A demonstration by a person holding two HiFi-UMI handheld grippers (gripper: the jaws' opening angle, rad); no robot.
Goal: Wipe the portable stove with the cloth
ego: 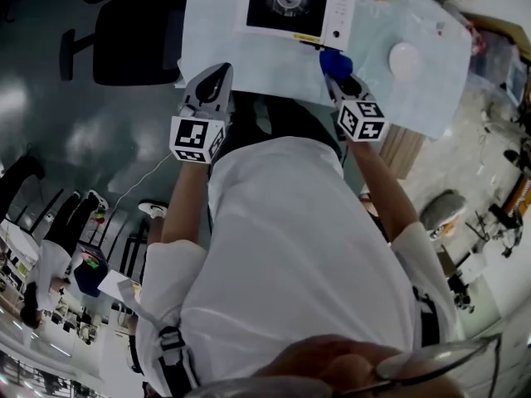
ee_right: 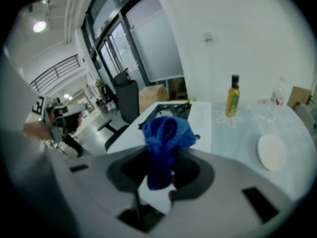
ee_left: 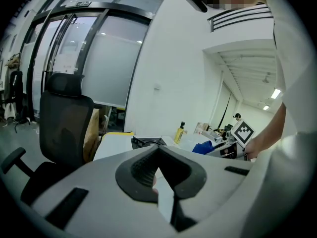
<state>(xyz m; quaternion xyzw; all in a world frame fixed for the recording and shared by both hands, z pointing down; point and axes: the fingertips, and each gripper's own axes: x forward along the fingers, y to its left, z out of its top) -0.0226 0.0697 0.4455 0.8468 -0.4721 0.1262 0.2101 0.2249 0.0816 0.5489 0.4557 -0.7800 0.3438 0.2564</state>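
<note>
Glossy dark-grey floor (ego: 50, 114) fills the left of the head view, and a black office chair (ego: 124, 40) with padded arms stands against the desk (ego: 216, 31), whose top wears a pale, faintly gridded covering. Behind the chair, the left gripper view shows tall glazed partitions in dark frames and a plain white wall. The left tool (ego: 214, 77) hangs at the desk's near edge, its ribbed dark pads pressed together with nothing between them. Further right sits the portable stove (ego: 290, 2), a flat white box with a square black top and a round burner in its middle (a narrow white strip runs down its right side). Just beside its near right corner the right tool (ego: 342, 80) is clenched on the cloth (ego: 335, 61), a soft deep-blue bunch standing crumpled above the jaws. Right again, a round white plate (ego: 404, 59) lies flat on the covering, and a yellow bottle (ee_right: 233, 97) with a dark cap stands upright farther back.
</note>
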